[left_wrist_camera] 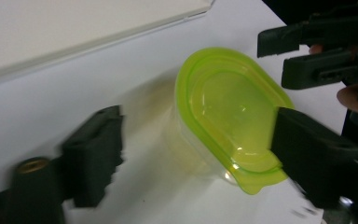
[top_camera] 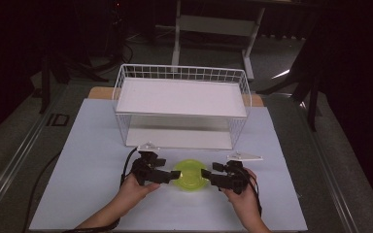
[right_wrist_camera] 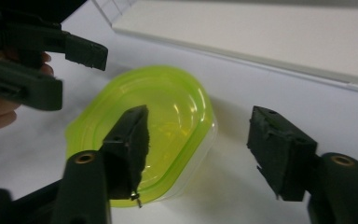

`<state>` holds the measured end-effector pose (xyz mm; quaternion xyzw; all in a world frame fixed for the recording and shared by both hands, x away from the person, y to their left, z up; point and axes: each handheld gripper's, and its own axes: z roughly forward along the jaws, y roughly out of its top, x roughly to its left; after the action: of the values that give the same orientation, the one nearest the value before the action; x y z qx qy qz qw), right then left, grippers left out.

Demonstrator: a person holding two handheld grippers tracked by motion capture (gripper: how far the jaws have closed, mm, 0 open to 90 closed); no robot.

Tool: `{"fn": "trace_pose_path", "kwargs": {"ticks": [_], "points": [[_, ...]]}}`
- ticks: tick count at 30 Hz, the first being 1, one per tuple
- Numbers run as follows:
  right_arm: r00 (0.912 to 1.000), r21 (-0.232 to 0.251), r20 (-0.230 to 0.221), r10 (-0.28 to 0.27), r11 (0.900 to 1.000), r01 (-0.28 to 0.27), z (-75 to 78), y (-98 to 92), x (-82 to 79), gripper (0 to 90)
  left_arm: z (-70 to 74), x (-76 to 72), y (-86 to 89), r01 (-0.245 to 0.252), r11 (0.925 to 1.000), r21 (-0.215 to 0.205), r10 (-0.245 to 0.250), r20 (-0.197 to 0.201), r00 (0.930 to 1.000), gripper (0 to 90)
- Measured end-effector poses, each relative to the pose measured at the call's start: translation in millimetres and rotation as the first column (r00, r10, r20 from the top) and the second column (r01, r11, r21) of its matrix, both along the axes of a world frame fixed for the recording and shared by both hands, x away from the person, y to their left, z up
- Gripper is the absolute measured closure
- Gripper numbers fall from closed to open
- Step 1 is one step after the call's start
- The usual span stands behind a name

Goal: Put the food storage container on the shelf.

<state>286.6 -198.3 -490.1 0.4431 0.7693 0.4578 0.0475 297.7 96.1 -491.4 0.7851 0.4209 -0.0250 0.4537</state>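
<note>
Green-lidded container (top_camera: pixel 190 175) sat on the white table (top_camera: pixel 87 145) before the wire rack (top_camera: pixel 182 104), between 2 grippers. Left gripper (top_camera: pixel 171 175) and right gripper (top_camera: pixel 208 175) stood partly open, gripping nothing. Probably light, slick, slightly flexible plastic; best clasped across its opposite sidewalls.

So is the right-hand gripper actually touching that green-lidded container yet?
Cannot tell. In the right gripper view the right gripper straddles the container; one jaw overlaps its lid without plain contact or gap.
</note>
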Motion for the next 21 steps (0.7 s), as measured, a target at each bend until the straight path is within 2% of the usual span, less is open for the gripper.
{"fn": "trace_pose_path", "kwargs": {"ticks": [2, 5, 6, 7, 8, 10, 11, 12, 14, 16, 18, 20, 21], "points": [[1.0, -0.006, -0.002, 0.002, 1.0, -0.002, -1.3, 1.5, 0.1, 40.7, -3.5, -0.1, 0.2, -0.008, 1.0, -0.005, 0.008, -0.016, 0.9998, 22.6], [0.9997, -0.003, -0.023, -0.003, 1.0, 0.003, -4.8, 3.9, -0.1, 44.2, -8.5, -0.4, -0.2, -0.004, 0.9998, -0.018, 0.004, -0.03, 0.9995, 30.9], [0.9995, -0.001, -0.03, -0.002, 1.0, 0.002, -5.8, 3.9, 0.0, 45.1, -10.1, 0.2, -0.3, -0.001, 0.9996, -0.028, 0.0, -0.046, 0.9989, 35.0], [0.9993, -0.001, -0.038, -0.002, 1.0, 0.002, -6.8, 3.8, -0.1, 46.6, -11.1, -0.3, -0.9, -0.015, 0.9997, -0.021, 0.014, -0.045, 0.9989, 37.6], [0.9987, 0.001, -0.05, -0.003, 1.0, 0.003, -8.2, 3.5, -0.7, 48.2, -11.8, -0.2, -1.0, -0.002, 0.9998, -0.022, 0.0, -0.053, 0.9986, 45.0], [0.9985, -0.002, -0.055, 0.0, 1.0, 0.0, -8.9, 3.2, -0.9, 49.7, -13.8, -0.4, -2.9, 0.009, 0.9998, -0.019, -0.01, -0.077, 0.997, 46.6], [0.9981, 0.001, -0.062, -0.004, 1.0, 0.004, -8.7, 2.0, -1.3, 53.7, -14.7, -0.6, -3.2, 0.021, 0.9993, -0.03, -0.024, -0.091, 0.9955, 54.3], [0.9981, 0.001, -0.062, -0.004, 1.0, 0.004, -8.7, 2.0, -1.3, 53.7, -15.2, -1.1, -3.9, 0.026, 0.9993, -0.029, -0.029, -0.09, 0.9956, 54.3], [0.9978, -0.012, -0.066, -0.006, 1.0, 0.005, -9.3, 1.5, -2.2, 56.9, -15.2, -1.2, -4.8, 0.048, 0.9975, -0.052, -0.054, -0.108, 0.9927, 60.1], [0.9976, -0.01, -0.069, -0.007, 1.0, 0.007, -9.4, 1.2, -2.5, 58.2, -14.5, -2.2, -6.1, 0.056, 0.9973, -0.047, -0.061, -0.112, 0.9918, 60.8], [0.9979, -0.018, -0.065, -0.005, 1.0, 0.003, -8.4, 1.5, -4.0, 60.8, -14.6, -3.6, -5.8, 0.05, 0.9965, -0.067, -0.058, -0.12, 0.9911, 62.7], [0.9976, -0.021, -0.069, 0.006, 1.0, -0.007, -6.1, 2.4, -7.0, 67.0, -13.6, -5.2, -5.5, 0.056, 0.9962, -0.067, -0.063, -0.113, 0.9916, 65.3], [0.9976, -0.021, -0.069, 0.006, 1.0, -0.007, -6.1, 2.4, -7.0, 67.0, -13.3, -6.0, -5.3, 0.048, 0.9964, -0.07, -0.056, -0.119, 0.9913, 65.3]]}}
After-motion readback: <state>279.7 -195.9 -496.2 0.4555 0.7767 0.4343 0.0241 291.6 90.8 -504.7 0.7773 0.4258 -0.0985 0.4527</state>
